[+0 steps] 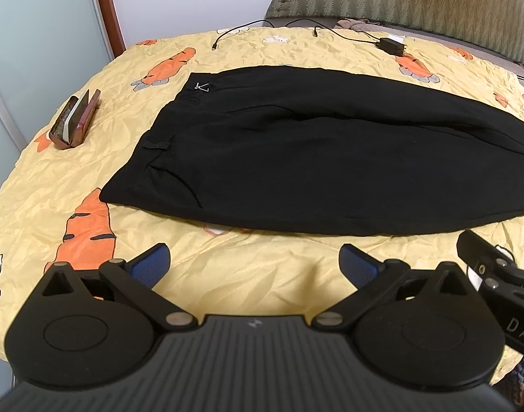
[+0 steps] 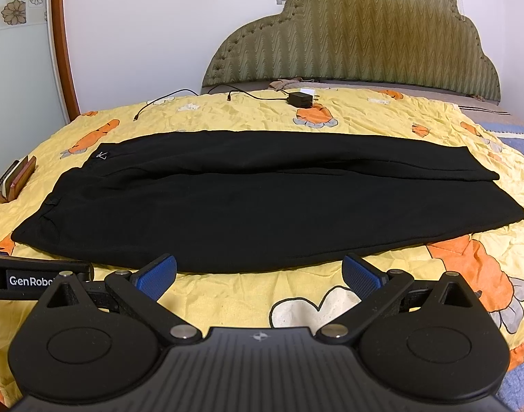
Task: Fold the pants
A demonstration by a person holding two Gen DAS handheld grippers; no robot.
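Note:
Black pants (image 1: pixel 296 158) lie flat on a yellow carrot-print bedspread (image 1: pixel 245 274), waistband at the left, legs laid together running right. They also show in the right wrist view (image 2: pixel 262 202). My left gripper (image 1: pixel 255 262) is open and empty, just short of the pants' near edge by the waist end. My right gripper (image 2: pixel 260 274) is open and empty, at the near edge around mid-leg. The right gripper's body (image 1: pixel 495 274) shows at the left view's right edge; the left gripper's body (image 2: pixel 38 279) shows at the right view's left edge.
A brown case (image 1: pixel 75 120) lies on the bedspread left of the waistband. A black charger (image 2: pixel 299 99) with cables lies beyond the pants. A padded headboard (image 2: pixel 358 34) stands at the far end. A wall and door frame (image 1: pixel 105 7) stand at the left.

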